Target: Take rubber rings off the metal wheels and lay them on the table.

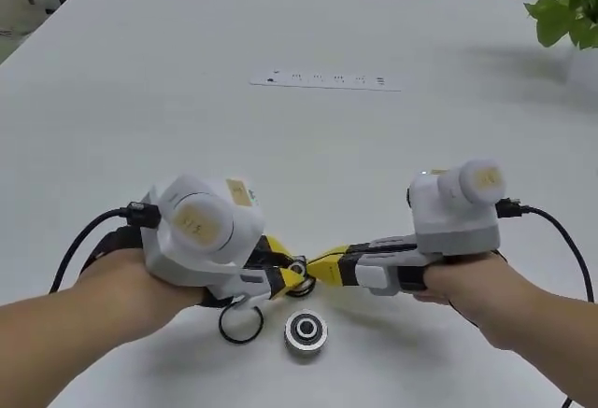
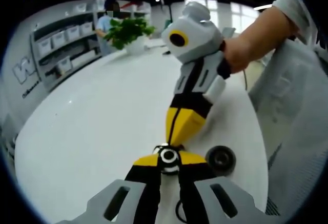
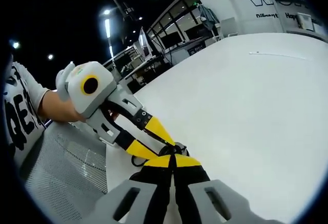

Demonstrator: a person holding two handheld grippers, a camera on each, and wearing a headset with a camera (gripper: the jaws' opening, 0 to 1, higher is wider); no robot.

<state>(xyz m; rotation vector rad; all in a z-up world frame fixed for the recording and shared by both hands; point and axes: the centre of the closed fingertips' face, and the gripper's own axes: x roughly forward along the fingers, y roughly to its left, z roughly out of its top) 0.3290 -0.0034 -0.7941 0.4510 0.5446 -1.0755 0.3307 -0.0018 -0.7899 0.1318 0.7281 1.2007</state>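
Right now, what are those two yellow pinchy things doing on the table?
A person holds one gripper in each hand. The left tongs clamp a small metal wheel, and the right tongs are shut at its edge, apparently nipping its rubber ring. One loose ring already lies on the table, beside a second wheel.

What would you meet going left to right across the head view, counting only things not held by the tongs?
black rubber ring → metal wheel → green plant
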